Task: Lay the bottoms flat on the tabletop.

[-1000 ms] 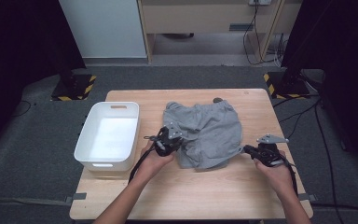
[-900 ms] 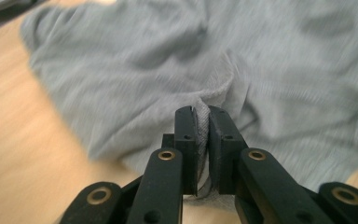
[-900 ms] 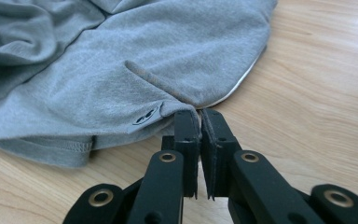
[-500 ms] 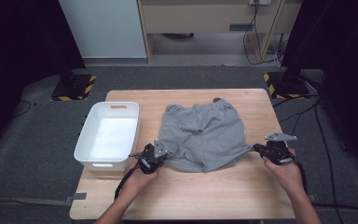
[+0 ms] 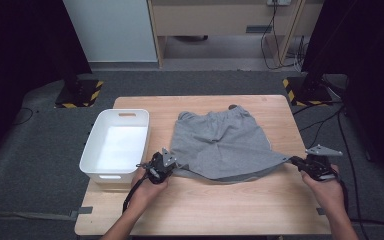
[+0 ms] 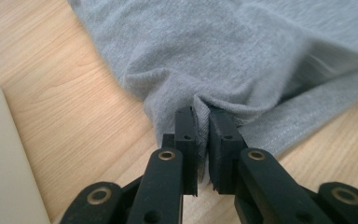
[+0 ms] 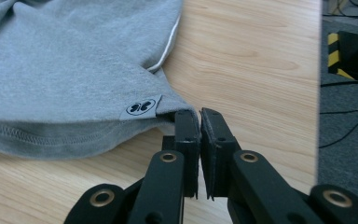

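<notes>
Garment: grey shorts [image 5: 220,145] lie spread on the wooden table [image 5: 230,210], waistband toward the far edge, hem toward the person.
Left gripper [image 5: 166,167]: clenched on the shorts' near left corner — in the left gripper view the cloth bunches up between the two black jaws, which pinch it tight [image 6: 204,140].
Right gripper [image 5: 296,161]: clenched on the shorts' near right corner; in the right gripper view the fabric edge runs in between the jaws [image 7: 199,135], just beside a small grey label [image 7: 140,107] printed with a black mark.
Stretch: the hem is pulled out sideways between the two grippers, the right corner drawn to a point.
White bin [image 5: 96,160]: stands on the table's left side, just left of the shorts and beside the left gripper — not touching the cloth.
Hands: the left hand [image 5: 147,187] and right hand [image 5: 325,187] come in from the near edge, each holding its gripper low over the table.
</notes>
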`<state>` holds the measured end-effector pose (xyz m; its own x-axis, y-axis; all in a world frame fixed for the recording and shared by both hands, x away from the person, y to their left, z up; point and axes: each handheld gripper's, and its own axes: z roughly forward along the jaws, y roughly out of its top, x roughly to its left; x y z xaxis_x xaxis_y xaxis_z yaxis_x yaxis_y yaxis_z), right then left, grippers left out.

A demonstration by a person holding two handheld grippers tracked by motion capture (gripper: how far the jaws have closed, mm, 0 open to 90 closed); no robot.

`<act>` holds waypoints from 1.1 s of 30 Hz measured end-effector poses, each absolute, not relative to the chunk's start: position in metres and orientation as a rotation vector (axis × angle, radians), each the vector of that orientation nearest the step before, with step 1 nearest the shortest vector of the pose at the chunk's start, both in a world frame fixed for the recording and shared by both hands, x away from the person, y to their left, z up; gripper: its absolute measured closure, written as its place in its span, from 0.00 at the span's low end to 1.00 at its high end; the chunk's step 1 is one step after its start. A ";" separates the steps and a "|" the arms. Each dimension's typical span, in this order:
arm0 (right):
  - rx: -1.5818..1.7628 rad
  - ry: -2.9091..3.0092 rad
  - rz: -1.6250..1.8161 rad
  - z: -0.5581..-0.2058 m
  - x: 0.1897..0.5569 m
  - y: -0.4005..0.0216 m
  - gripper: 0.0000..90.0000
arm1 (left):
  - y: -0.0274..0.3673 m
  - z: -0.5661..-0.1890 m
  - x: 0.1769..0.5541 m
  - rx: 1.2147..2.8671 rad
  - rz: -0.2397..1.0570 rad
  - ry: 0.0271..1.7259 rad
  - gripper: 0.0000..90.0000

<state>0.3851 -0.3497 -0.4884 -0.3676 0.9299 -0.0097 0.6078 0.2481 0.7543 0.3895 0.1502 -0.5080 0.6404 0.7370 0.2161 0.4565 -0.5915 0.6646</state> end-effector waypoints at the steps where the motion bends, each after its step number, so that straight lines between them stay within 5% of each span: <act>1: 1.401 2.061 0.936 -0.488 0.384 -0.352 0.96 | 0.150 -0.508 0.391 2.293 0.653 0.928 0.92; 13: 1.411 2.032 0.937 -0.486 0.364 -0.367 0.96 | 0.148 -0.510 0.399 2.277 0.620 0.947 0.92; 33: 1.406 2.077 0.912 -0.502 0.352 -0.361 0.96 | 0.178 -0.509 0.340 2.358 0.535 0.915 0.92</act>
